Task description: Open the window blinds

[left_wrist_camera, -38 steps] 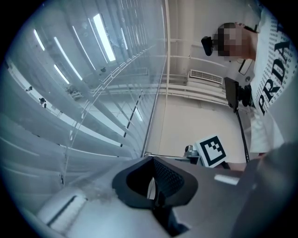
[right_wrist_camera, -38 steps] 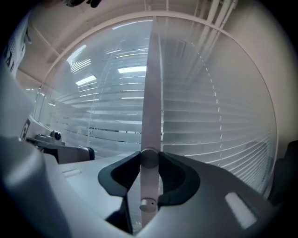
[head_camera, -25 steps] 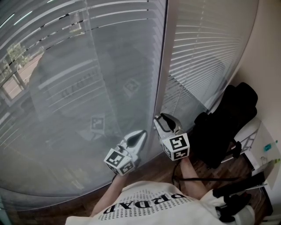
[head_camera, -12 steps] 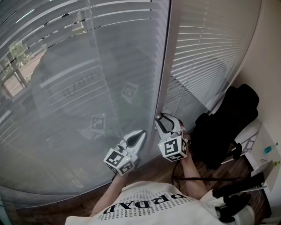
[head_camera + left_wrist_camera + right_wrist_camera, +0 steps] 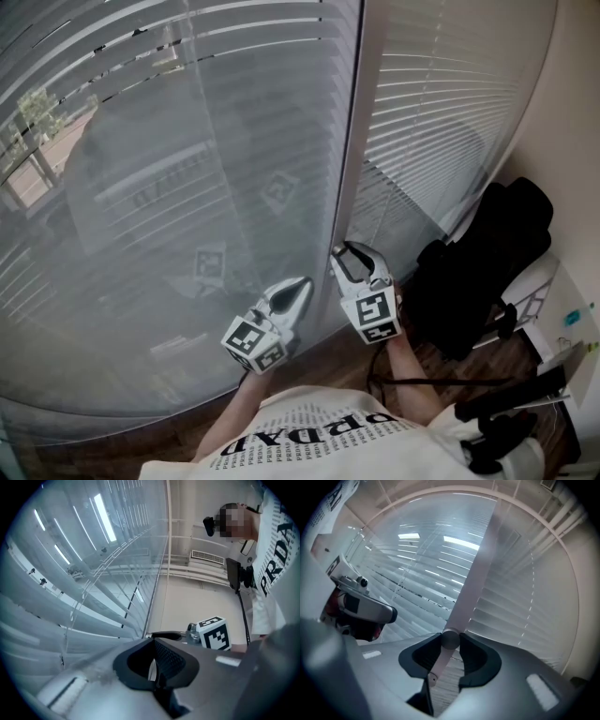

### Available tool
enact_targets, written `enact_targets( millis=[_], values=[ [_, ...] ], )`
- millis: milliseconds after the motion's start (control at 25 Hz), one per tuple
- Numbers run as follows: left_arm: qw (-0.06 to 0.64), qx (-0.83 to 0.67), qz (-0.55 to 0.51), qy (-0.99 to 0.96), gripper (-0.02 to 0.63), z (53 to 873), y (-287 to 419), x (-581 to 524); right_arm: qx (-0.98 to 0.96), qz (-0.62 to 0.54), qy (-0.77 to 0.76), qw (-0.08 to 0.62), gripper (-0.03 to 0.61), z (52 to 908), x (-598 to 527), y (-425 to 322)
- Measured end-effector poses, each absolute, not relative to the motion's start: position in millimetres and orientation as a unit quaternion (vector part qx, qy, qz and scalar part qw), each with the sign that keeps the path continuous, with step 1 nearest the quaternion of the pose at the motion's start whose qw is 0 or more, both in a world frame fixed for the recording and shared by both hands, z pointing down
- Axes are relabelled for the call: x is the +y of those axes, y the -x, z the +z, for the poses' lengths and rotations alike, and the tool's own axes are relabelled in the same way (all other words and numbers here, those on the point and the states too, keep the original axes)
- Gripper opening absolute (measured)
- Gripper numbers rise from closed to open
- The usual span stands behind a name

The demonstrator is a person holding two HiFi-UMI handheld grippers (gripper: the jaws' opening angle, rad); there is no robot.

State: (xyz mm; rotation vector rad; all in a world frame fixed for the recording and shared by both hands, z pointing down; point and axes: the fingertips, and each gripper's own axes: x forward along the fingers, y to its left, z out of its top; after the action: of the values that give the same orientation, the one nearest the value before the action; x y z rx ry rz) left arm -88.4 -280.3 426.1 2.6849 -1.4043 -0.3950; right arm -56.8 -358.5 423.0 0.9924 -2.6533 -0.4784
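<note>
Two slatted window blinds hang side by side, a wide left blind (image 5: 187, 141) and a narrower right blind (image 5: 441, 103). A pale upright frame post (image 5: 352, 141) stands between them. My right gripper (image 5: 352, 255) points at the foot of that post. In the right gripper view it (image 5: 451, 651) is shut on a thin pale blind wand (image 5: 450, 639), which crosses between the two dark pads. My left gripper (image 5: 298, 289) hovers just left of it, close to the left blind, its jaws (image 5: 154, 660) shut with nothing held.
A black bag or chair (image 5: 478, 262) stands against the wall at the right. Behind it is a white shelf (image 5: 562, 309) with dark cables. A strip of wooden floor (image 5: 328, 352) runs under the blinds. The person's torso fills the bottom edge.
The right gripper's marker cube has rolled about the wand, first one way and then partly back. The left gripper has stayed where it was.
</note>
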Motion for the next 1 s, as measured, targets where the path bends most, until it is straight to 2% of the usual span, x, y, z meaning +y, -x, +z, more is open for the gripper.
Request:
enact_targets(
  millis=[560,840,1000],
  values=[
    [0.043,-0.456,-0.129,-0.88,-0.005,426.4,87.0,-282.4,-0.936,-0.036,-0.345,0.064,0.132,424.1,-364.0,52.8],
    [0.044,-0.456,-0.13,-0.879,-0.005,426.4,87.0,-283.0,-0.94,0.071,-0.334,0.009,0.132,423.9,-366.1,51.4],
    [0.044,-0.456,-0.131,-0.879,-0.005,424.7,85.9,-281.2,-0.939,0.036,-0.341,0.016,0.134,422.9,-364.5,51.2]
  ],
)
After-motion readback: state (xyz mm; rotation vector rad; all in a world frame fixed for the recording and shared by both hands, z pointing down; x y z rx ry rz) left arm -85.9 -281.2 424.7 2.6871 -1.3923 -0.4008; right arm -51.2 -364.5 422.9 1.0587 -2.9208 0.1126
